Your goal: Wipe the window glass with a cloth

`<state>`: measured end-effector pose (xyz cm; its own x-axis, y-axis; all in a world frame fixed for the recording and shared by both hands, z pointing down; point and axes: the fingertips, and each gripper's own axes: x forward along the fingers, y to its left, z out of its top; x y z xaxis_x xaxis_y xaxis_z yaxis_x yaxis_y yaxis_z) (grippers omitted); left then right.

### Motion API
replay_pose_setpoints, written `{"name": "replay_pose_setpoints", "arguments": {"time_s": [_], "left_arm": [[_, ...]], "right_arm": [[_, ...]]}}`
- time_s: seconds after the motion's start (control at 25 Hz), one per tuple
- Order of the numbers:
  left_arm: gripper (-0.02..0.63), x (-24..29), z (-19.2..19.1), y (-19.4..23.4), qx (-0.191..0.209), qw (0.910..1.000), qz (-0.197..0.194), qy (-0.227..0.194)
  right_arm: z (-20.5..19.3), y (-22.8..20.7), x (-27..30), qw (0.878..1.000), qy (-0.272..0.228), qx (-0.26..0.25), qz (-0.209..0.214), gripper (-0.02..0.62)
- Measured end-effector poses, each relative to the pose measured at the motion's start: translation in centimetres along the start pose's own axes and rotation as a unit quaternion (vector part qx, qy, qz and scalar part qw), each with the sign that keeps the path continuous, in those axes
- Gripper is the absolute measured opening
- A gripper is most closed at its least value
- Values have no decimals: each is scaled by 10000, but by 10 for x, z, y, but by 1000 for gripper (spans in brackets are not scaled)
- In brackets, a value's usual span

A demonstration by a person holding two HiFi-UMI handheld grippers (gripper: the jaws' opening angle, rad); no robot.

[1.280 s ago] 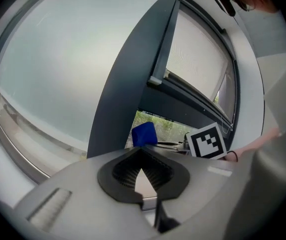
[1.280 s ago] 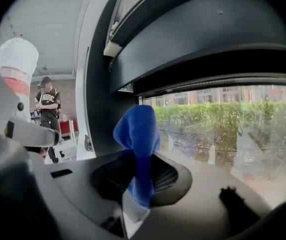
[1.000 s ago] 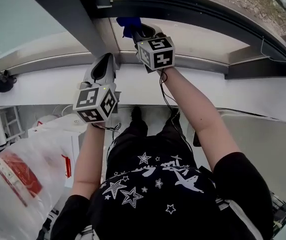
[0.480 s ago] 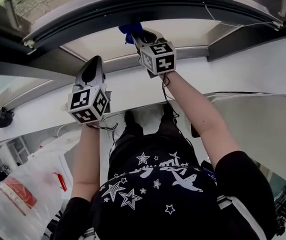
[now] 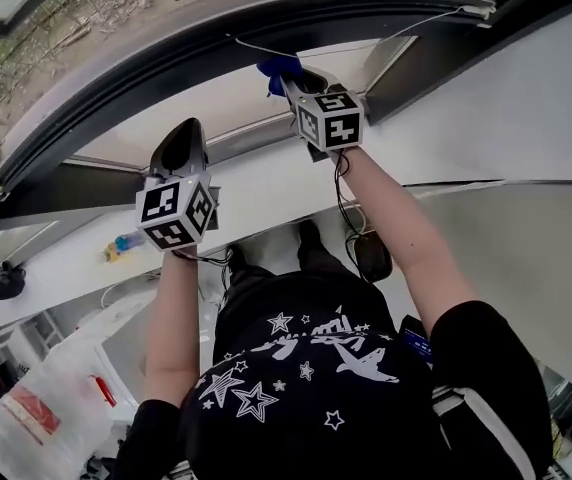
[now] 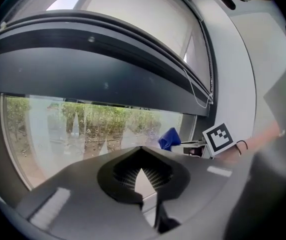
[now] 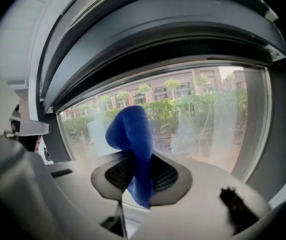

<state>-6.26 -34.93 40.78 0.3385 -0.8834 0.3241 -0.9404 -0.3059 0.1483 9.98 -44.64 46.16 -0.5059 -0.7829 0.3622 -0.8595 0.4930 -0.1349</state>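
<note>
A blue cloth [image 7: 131, 129] sticks up from my right gripper [image 7: 135, 159], which is shut on it, close in front of the window glass [image 7: 198, 119]. In the head view the right gripper [image 5: 291, 76] is raised at the pale pane, with the blue cloth [image 5: 274, 66] at its tip against the glass or just off it. My left gripper [image 5: 183, 136] is held lower and to the left, by the dark lower frame. Its jaws meet with nothing between them. In the left gripper view, the left gripper [image 6: 142, 156] faces the glass [image 6: 73, 129], with the cloth [image 6: 169, 138] to its right.
A dark curved window frame [image 5: 216, 33] runs above the pane, with a thin cord [image 5: 266, 50] across it. A white sill [image 5: 266, 183] lies below. A plastic bag [image 5: 26, 413] sits at the lower left. A small colourful object [image 5: 121, 242] rests on a ledge.
The head view has swung, so the frame and outdoor ground now lie further left. Both grippers keep about the same pose, the right one still at the pane with the cloth.
</note>
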Motion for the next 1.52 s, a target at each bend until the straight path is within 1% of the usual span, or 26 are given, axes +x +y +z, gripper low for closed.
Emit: {"name": "replay_pose_setpoints", "arguments": {"time_s": [0.2, 0.4, 0.48, 0.6, 0.76, 0.96, 1.08, 1.2, 1.36, 1.52], "left_arm": [[6, 34, 3, -49, 165, 9996, -208, 123], [6, 53, 7, -86, 293, 9987, -392, 157], [6, 60, 9, -99, 362, 9982, -451, 172], [6, 64, 12, -113, 459, 9974, -520, 198], [6, 69, 7, -125, 531, 9967, -548, 267], [6, 73, 0, -127, 467, 9970, -524, 327], [6, 68, -7, -126, 444, 9969, -536, 360], [6, 54, -14, -114, 408, 9973, -480, 386], [6, 22, -24, -77, 205, 9988, -267, 345], [6, -7, -33, -29, 57, 9993, 79, 348]], "right_arm": [[-2, -73, -21, 9988, -19, 257, -416, 78], [1, -128, -41, 9956, -137, 474, -793, 78], [-1, -151, -48, 9929, -164, 657, -982, 78], [-4, -183, -60, 9866, -215, 978, -1285, 78], [-8, -225, -76, 9775, -277, 1269, -1663, 78], [-18, -251, -88, 9690, -321, 1479, -1954, 78], [-22, -244, -93, 9719, -226, 1357, -1910, 78], [-27, -216, -93, 9796, -27, 1077, -1696, 78], [-24, -149, -80, 9895, 117, 728, -1245, 78], [-30, -66, -54, 9964, 313, 475, -631, 78]]}}
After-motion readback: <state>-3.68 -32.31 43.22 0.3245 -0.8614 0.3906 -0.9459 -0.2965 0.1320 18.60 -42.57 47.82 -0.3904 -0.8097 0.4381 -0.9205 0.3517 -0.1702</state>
